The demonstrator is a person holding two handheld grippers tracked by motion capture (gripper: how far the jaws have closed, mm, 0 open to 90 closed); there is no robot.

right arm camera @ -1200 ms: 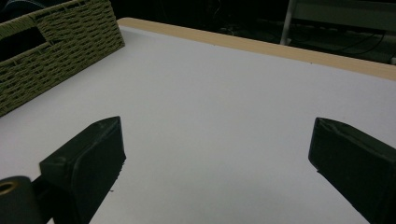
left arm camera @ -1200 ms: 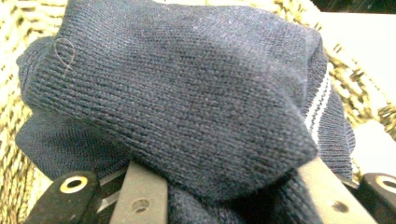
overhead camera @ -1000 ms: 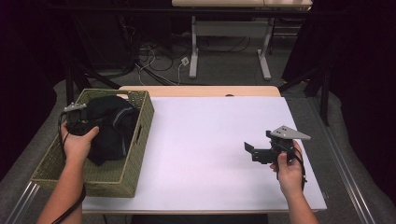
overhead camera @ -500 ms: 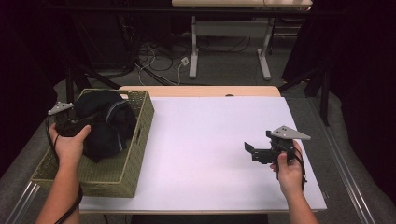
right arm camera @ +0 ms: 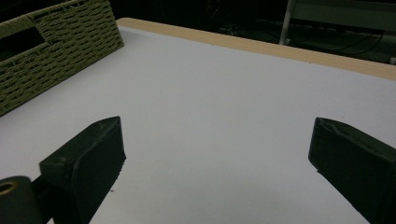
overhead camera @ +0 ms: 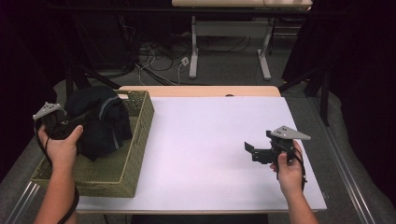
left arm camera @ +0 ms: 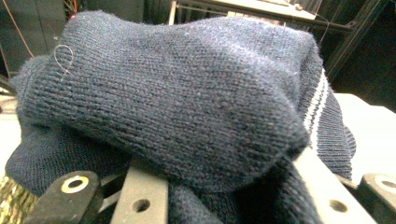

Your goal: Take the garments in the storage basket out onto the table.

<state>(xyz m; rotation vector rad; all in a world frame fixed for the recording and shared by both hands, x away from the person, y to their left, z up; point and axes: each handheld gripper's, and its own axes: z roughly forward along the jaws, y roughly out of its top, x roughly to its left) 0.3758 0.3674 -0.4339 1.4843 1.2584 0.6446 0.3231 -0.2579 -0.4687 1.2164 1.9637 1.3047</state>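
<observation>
A dark navy knit garment (overhead camera: pixel 105 123) with white stripes at one edge hangs bunched above the woven basket (overhead camera: pixel 135 161) at the table's left. My left gripper (overhead camera: pixel 80 123) is shut on it, with the person's hand holding it over the basket's left side. In the left gripper view the knit cloth (left arm camera: pixel 187 93) bulges over and between the two jaws of the left gripper (left arm camera: pixel 229 191). My right gripper (overhead camera: pixel 251 153) hovers low over the right part of the white table, open. Nothing lies between the jaws of the right gripper (right arm camera: pixel 215 158).
The white tabletop (overhead camera: pixel 205 140) has a wooden strip along its far edge (overhead camera: pixel 201 91). The basket wall (right arm camera: pixel 56 51) stands ahead of the right gripper, to its left. Beyond the table are cables on the floor and a desk's white legs (overhead camera: pixel 194 46).
The left hand has lifted the dark garment up out of the basket and drawn it toward the left. The right hand and its gripper have stayed where they were.
</observation>
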